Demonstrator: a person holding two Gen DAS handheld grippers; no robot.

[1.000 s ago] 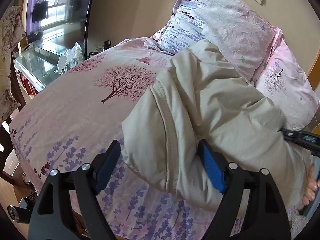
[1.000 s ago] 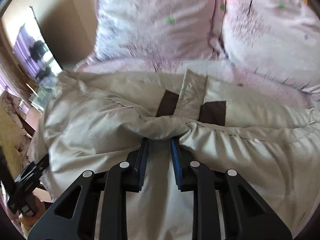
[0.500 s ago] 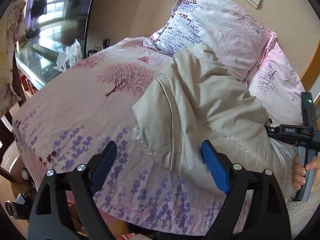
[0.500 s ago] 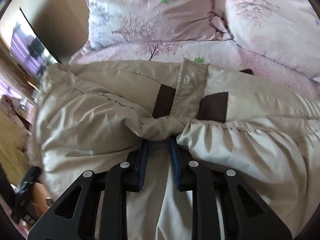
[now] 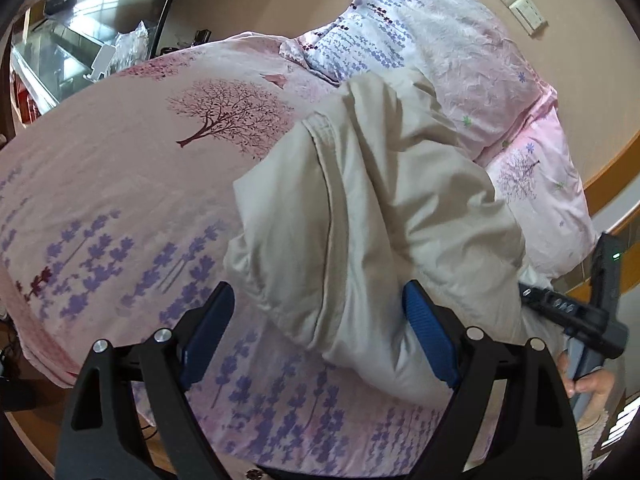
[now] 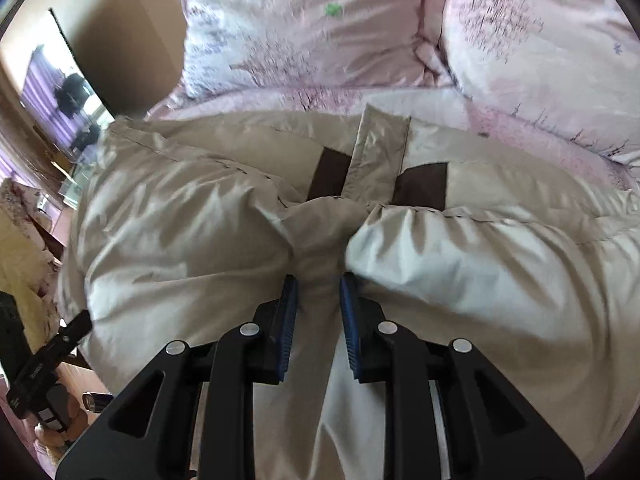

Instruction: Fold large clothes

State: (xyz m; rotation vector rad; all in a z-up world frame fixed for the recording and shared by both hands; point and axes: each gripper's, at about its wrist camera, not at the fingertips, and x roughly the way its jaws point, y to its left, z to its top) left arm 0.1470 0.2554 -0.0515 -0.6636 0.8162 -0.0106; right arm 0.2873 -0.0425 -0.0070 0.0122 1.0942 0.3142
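A puffy beige jacket [image 5: 380,208] lies folded over on the floral bed cover [image 5: 120,184], its hem end toward me. My left gripper [image 5: 318,296] stands open just short of that end; the left pad [image 5: 208,332] is over bare cover and the right pad [image 5: 428,336] is beside the fabric without pressing it. In the right wrist view the jacket [image 6: 180,232] fills the middle, with two dark brown patches [image 6: 424,184] beside a flap. My right gripper [image 6: 319,280] is shut on a bunched fold of it.
Two floral pillows [image 5: 432,48] [image 5: 536,184] lean against the wall behind the jacket. A glass-topped desk [image 5: 60,60] stands beyond the bed's far left side. A hand [image 5: 592,384] holding the right gripper's body shows at the right edge. The bed's near edge runs under my left gripper.
The left gripper has rolled and tilted, and its jaws stand slightly wider around the jacket's end. The right gripper keeps the same hold on the bunched fold.
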